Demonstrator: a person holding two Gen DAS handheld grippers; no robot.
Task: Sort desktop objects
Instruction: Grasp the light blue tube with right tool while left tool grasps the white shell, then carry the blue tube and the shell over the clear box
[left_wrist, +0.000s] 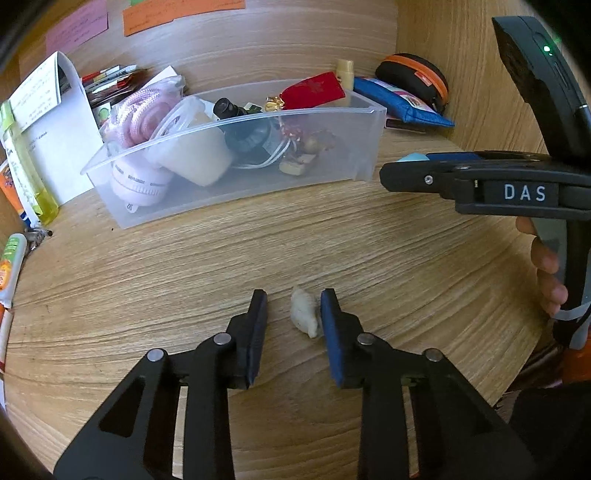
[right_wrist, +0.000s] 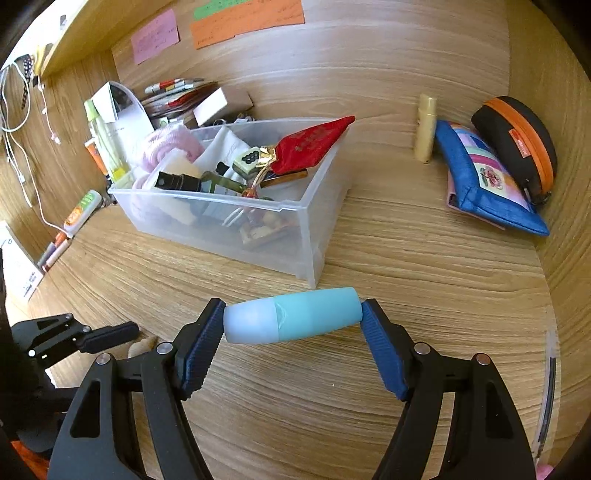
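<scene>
My left gripper is open low over the wooden desk, its jaws on either side of a small cream-white lump that lies against the right pad. My right gripper is shut end to end on a pale blue tube with a frosted cap, held above the desk just in front of the clear plastic bin. The bin holds a red pouch, a pink rope, a dark spray bottle and several small items. The right gripper also shows in the left wrist view.
A blue zip pouch, a black and orange case and a cream tube lie at the back right. Papers, a yellow bottle, pens and a white cable crowd the left side. Sticky notes hang on the back wall.
</scene>
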